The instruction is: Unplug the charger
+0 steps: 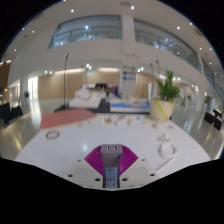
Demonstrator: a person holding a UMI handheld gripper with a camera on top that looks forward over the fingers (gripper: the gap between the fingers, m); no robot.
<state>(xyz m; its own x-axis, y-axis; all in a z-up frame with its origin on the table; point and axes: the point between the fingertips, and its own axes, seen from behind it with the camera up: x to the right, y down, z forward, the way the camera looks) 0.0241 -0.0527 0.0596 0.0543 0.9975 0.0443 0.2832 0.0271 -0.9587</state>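
Figure. View along the gripper (111, 160) over a white table (60, 140) in a large atrium with upper balconies. The two fingers, with their purple pads (104, 154), stand close together; no thing shows between them, and they look nearly or fully closed on nothing, though a thin gap cannot be ruled out.

Small white items (118, 119) lie on the table beyond the fingers at about 12 o'clock, well apart from the tips. Another white piece (167, 150) lies just beside the fingers at about 3 o'clock. Any of these may be the charger, but they are too small to tell, and no socket or long axis can be made out.

A round ring-shaped object (52, 134) lies at 10 o'clock, and a reddish mat (66, 117) sits beyond it. A potted plant (165, 95) stands at 1 o'clock near the far table edge.

Judgement: the task seems at its approach stage. The coming move likely runs straight ahead toward 12 o'clock, where bare table leaves open room; the fingers would need to part first.
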